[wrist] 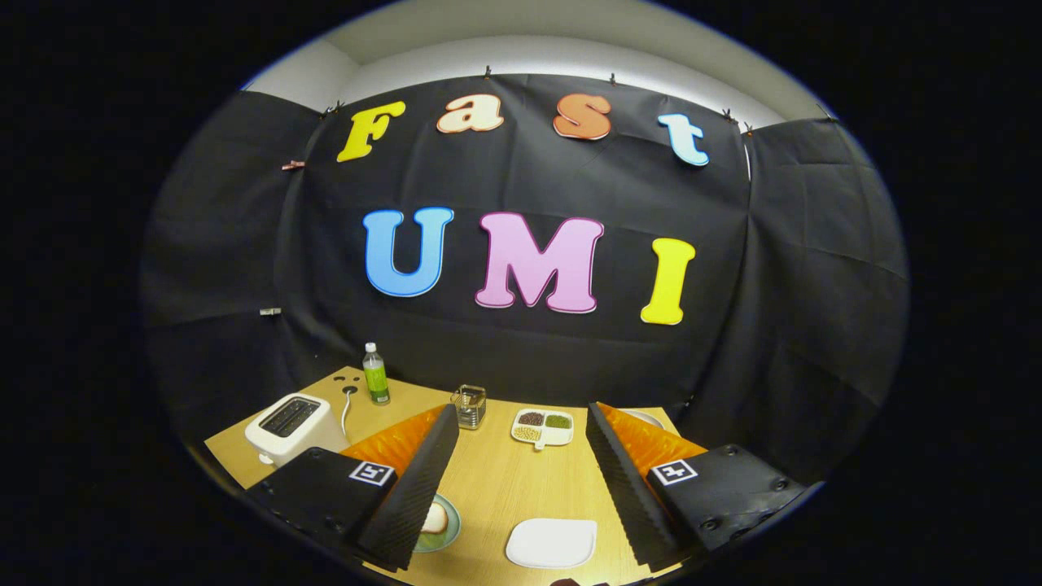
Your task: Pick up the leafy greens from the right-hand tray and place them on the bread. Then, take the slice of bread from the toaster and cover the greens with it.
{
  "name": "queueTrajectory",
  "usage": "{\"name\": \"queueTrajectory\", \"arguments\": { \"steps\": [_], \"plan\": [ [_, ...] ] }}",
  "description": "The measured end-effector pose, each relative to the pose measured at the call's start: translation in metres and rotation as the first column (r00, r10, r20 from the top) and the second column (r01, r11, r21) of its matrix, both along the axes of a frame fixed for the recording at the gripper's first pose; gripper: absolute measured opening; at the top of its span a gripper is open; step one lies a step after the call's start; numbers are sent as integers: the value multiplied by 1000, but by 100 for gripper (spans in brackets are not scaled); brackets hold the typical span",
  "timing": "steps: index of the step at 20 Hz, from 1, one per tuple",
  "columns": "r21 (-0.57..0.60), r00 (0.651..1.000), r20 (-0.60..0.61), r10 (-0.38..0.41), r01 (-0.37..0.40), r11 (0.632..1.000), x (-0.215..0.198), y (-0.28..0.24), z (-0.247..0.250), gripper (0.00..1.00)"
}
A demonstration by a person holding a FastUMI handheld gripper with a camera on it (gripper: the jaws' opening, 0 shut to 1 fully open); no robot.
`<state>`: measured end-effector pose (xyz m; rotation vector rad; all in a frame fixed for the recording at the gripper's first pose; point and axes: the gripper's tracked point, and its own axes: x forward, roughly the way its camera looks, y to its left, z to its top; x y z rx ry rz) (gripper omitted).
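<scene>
My gripper (521,413) hangs open above the wooden table (488,488), with nothing between its widely spread fingers. A white toaster (291,425) stands beyond the left finger, its dark slots facing up; I cannot tell what is in them. A slice of bread (436,518) lies on a green plate (449,529) under the left finger, partly hidden by it. The rim of a white dish (649,418) peeks out behind the right finger's tip, its contents hidden.
An empty white square plate (552,543) lies low between the fingers. Ahead sit a divided white dish of beans and grains (543,427), a small metal-framed glass holder (470,405) and a green bottle (375,374). The toaster's cord runs toward the table's far left corner.
</scene>
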<state>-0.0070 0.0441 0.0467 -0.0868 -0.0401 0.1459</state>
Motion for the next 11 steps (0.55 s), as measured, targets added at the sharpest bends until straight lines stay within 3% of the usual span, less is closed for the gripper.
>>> {"name": "queueTrajectory", "arguments": {
  "steps": [3, 11],
  "plan": [
    [6, 999, 42, -10, 10, 1000, -12, -20, 16, 98],
    [64, 1000, 16, 5, -6, 998, -10, -48, 14, 98]
  ]
}}
